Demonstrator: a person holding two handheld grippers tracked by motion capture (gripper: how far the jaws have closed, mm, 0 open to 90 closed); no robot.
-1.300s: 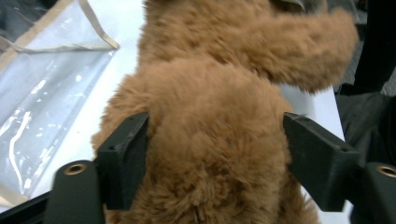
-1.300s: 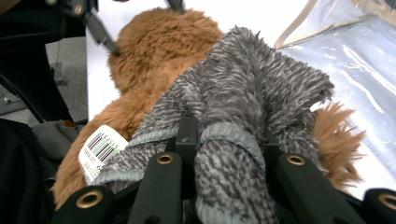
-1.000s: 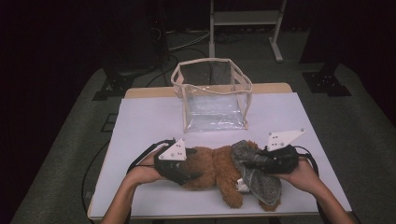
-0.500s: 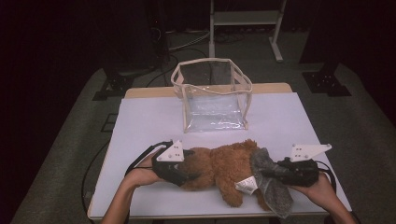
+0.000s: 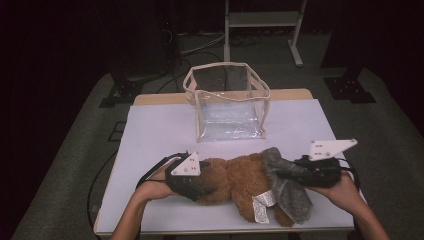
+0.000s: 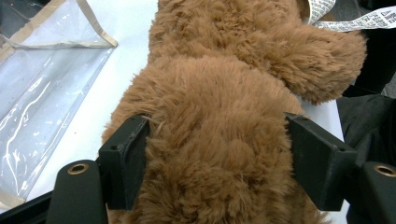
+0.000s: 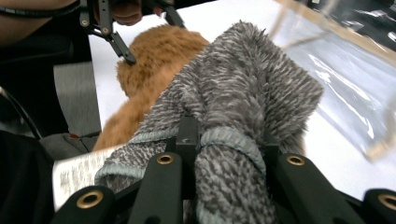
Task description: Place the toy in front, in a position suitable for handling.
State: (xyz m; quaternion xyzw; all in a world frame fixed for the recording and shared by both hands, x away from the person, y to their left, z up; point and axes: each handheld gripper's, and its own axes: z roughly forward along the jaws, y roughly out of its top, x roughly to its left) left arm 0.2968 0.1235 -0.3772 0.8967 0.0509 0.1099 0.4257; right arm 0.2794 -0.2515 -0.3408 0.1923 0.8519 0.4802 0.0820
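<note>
Teddy bear point(image 5: 235, 180) clamped in left hand-held gripper point(image 5: 200, 187) — grey garment point(image 5: 290, 190) pinched in right point(image 5: 292, 175) — beside clear bag point(image 5: 227, 107).

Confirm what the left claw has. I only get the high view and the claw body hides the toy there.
Observer: The left claw is clamped on the brown plush toy, one jaw pressing into each side of the fur.
Operator: And the right?
Observer: The right claw pinches the hem of the grey knit garment, bunched between its jaws.
Operator: Is there a tag on the toy?
Observer: Yes, a white printed label hangs past the toy's limb.
</note>
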